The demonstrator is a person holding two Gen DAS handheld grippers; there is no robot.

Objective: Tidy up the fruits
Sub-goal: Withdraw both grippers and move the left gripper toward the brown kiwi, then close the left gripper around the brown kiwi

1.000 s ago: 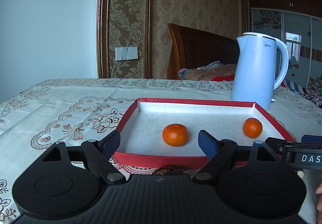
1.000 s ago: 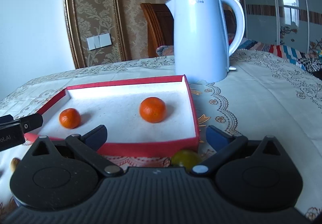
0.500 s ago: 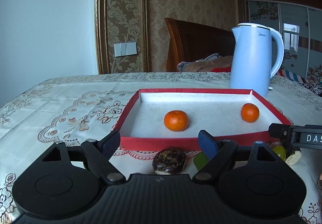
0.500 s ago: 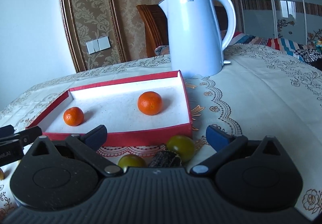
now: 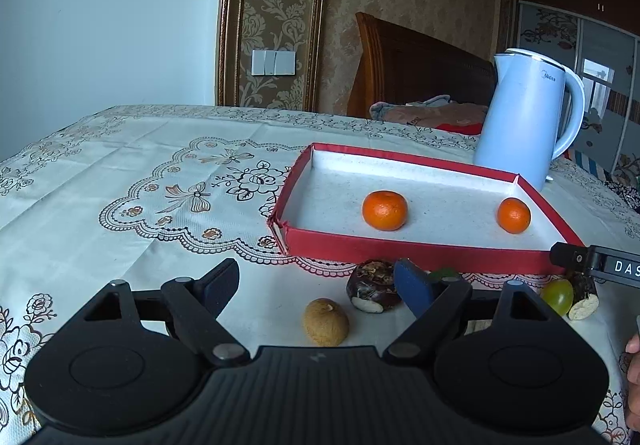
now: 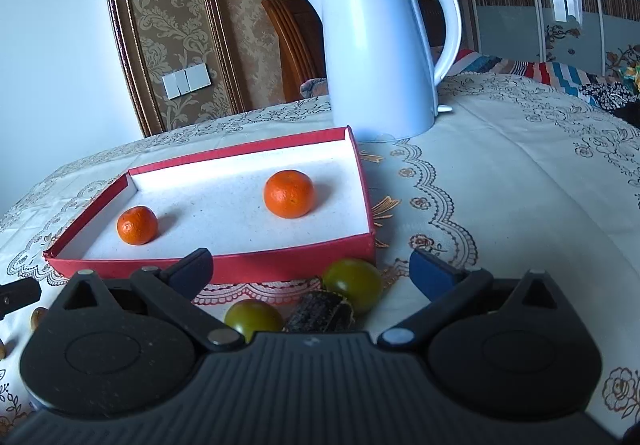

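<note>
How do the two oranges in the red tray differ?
The left orange looks bigger and sits near the middle of the red tray; the right orange looks smaller and lies close to the tray's right wall. Both are bright orange, lie loose on the white floor, apart, untouched by either tongs.

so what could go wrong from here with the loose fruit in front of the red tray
The round green fruits may roll away if an open right gripper finger nudges them. The dark cut piece lies wedged between them, so one could get dragged along with it. The tray's low red cardboard front wall could snag anything carried in low.
</note>
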